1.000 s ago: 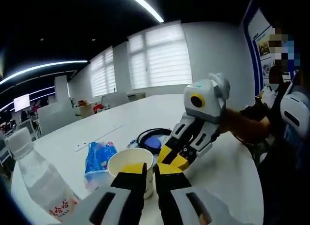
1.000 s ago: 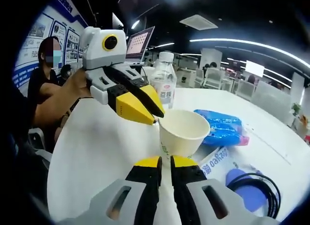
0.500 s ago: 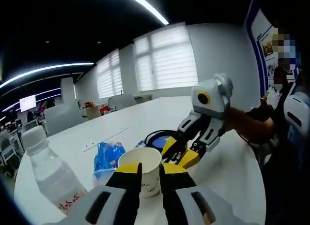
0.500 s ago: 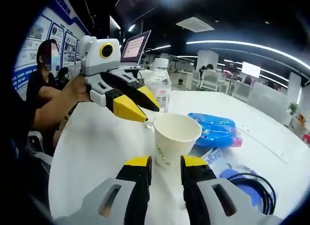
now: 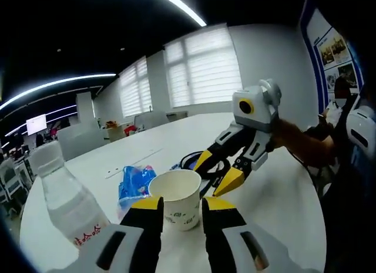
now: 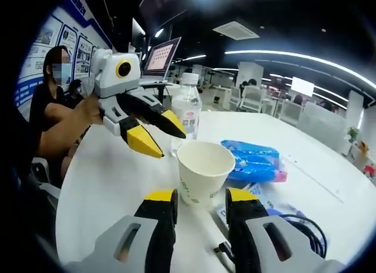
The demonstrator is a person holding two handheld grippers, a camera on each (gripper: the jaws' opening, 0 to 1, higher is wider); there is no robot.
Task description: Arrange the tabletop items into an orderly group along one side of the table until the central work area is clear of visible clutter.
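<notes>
While I hold both tools low over white desk (image 5: pixel 282 208), paper cup (image 5: pixel 176 198) stands upright just beyond left hand-held gripper (image 5: pixel 179 207), its jaws spread, nothing held. Right hand-held gripper (image 6: pixel 200 204) likewise spread, cup (image 6: pixel 202 170) just ahead. Left gripper view adds black cable coil (image 5: pixel 202 162); right gripper view adds laptop (image 6: pixel 157 59). Water bottle (image 5: pixel 67 205) partly cut off; blue packet (image 6: pixel 252 161) label unreadable.

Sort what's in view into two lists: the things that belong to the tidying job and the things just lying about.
Belongs to the job:
- paper cup, upright on the white table
- water bottle
- blue packet
- coiled black cable
- left hand-held gripper, open
- right hand-held gripper, open

Just lying about:
- laptop at the table's far edge
- office chairs in the background
</notes>
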